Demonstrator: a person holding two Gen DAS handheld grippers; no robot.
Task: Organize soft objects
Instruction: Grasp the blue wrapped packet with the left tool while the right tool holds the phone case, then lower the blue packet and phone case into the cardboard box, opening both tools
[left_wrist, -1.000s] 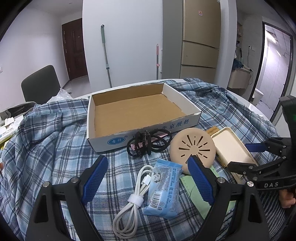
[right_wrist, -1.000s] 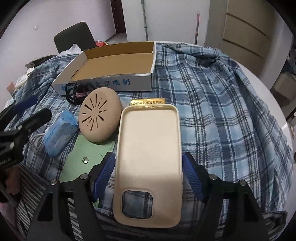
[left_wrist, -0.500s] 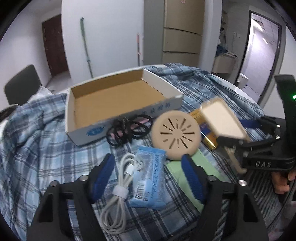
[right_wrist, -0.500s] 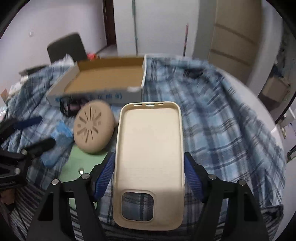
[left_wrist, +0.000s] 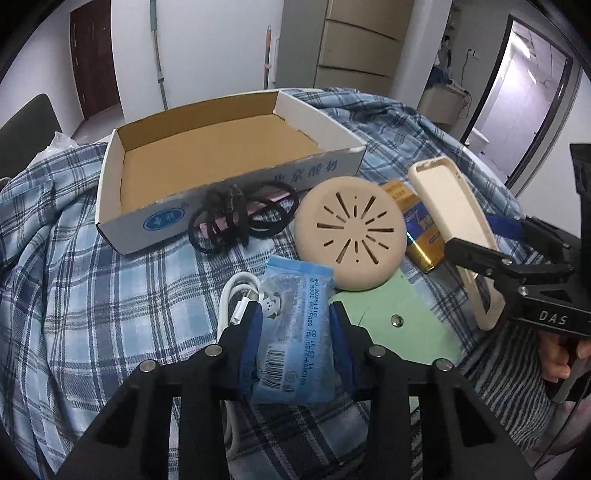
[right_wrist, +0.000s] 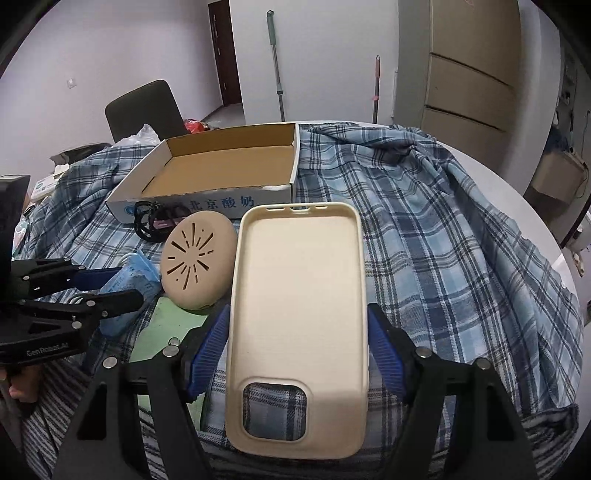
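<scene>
A blue tissue pack (left_wrist: 295, 317) lies on the plaid cloth between the pads of my left gripper (left_wrist: 295, 325). Its jaws are closing and the blue pads touch both long sides of the pack. A white coiled cable (left_wrist: 232, 299) lies just left of it. My right gripper (right_wrist: 299, 332) is shut on a beige phone case (right_wrist: 299, 295), held tilted above the cloth; the case (left_wrist: 454, 214) also shows in the left wrist view. A beige round vented pad (left_wrist: 351, 232) and black hair ties (left_wrist: 240, 218) lie in front of the open cardboard box (left_wrist: 258, 184).
A green snap pouch (left_wrist: 399, 317) lies under the round pad's near edge. A yellow and blue packet (left_wrist: 421, 229) lies beside it. The plaid cloth (right_wrist: 443, 240) covers a round white table. A dark chair (right_wrist: 144, 107) stands behind the box.
My left gripper came down over the tissue pack and its jaws narrowed from wide apart to the pack's sides. The right gripper raised and tilted the phone case, uncovering the yellow packet.
</scene>
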